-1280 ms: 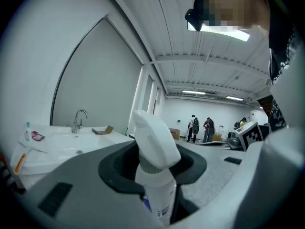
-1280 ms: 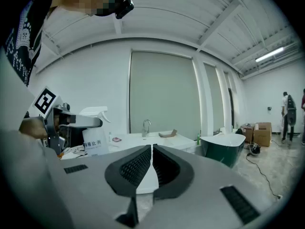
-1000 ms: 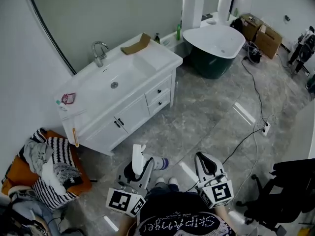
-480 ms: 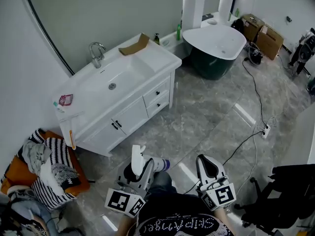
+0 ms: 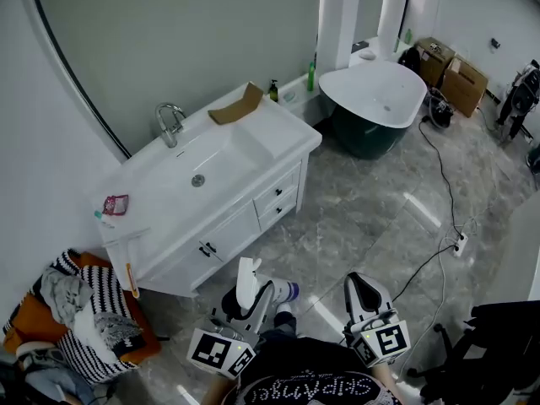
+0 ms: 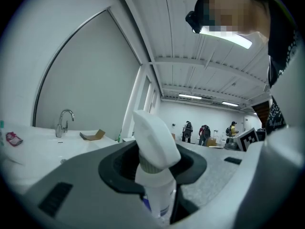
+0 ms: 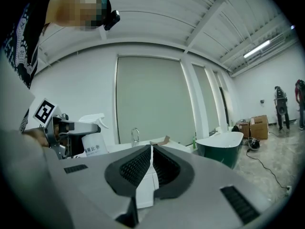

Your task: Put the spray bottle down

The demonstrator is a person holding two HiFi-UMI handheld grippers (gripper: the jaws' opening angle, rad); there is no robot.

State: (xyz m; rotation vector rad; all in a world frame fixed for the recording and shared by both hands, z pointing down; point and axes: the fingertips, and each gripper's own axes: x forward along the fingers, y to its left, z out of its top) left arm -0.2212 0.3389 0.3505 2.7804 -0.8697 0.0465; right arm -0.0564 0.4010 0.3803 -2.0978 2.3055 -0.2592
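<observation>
A white spray bottle (image 6: 155,168) with a white trigger head stands upright between the jaws of my left gripper (image 5: 246,304), which is shut on its body. In the head view the spray bottle (image 5: 247,282) rises above the jaws at bottom centre; in the right gripper view the spray bottle (image 7: 91,140) shows at the left, held by the left gripper (image 7: 64,136). My right gripper (image 5: 364,298) is beside it on the right, jaws pressed together with nothing between them, as the right gripper (image 7: 151,162) view also shows. Both point toward the white vanity (image 5: 221,194).
The vanity has a basin, a chrome tap (image 5: 168,121), a cardboard piece (image 5: 236,105) and a small pink packet (image 5: 116,204). A laundry pile (image 5: 80,310) lies at its left. A dark green bathtub (image 5: 375,99), floor cables (image 5: 439,251) and a black chair (image 5: 498,344) are at the right.
Both grippers and the view have moved forward toward the vanity, which now sits lower and nearer in the head view. The bottle stays gripped upright in the left gripper.
</observation>
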